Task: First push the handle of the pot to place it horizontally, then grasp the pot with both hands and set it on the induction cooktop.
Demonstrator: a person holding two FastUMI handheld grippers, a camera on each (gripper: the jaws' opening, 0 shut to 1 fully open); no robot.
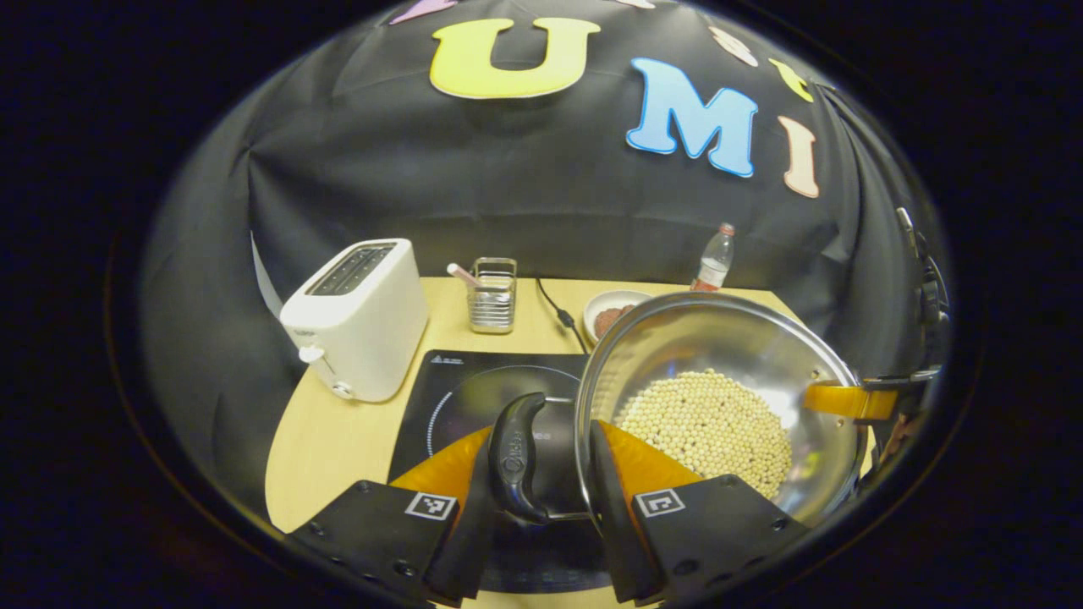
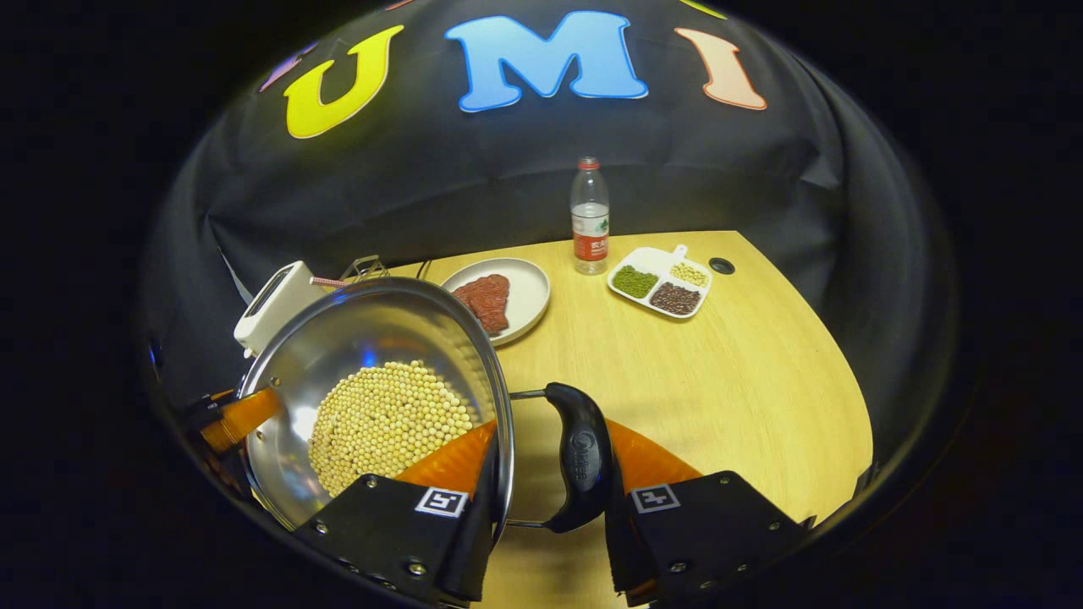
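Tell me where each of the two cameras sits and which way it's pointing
Left gripper view: rides on the left gripper at the pot's side handle, facing the toaster, induction cooktop and utensil rack; its own two fingers show at the bottom.
Right gripper view: rides on the right gripper at the pot's opposite handle, facing the plate of meat, water bottle and divided dish; its own two fingers show at the bottom.
Shared: the pot of beans, toaster, bottle, plate; each sees the other gripper across the pot.

One pot [image 2: 372,397], one toaster [image 1: 360,317], one bottle [image 2: 590,216] (capped), two plates [image 2: 529,292].
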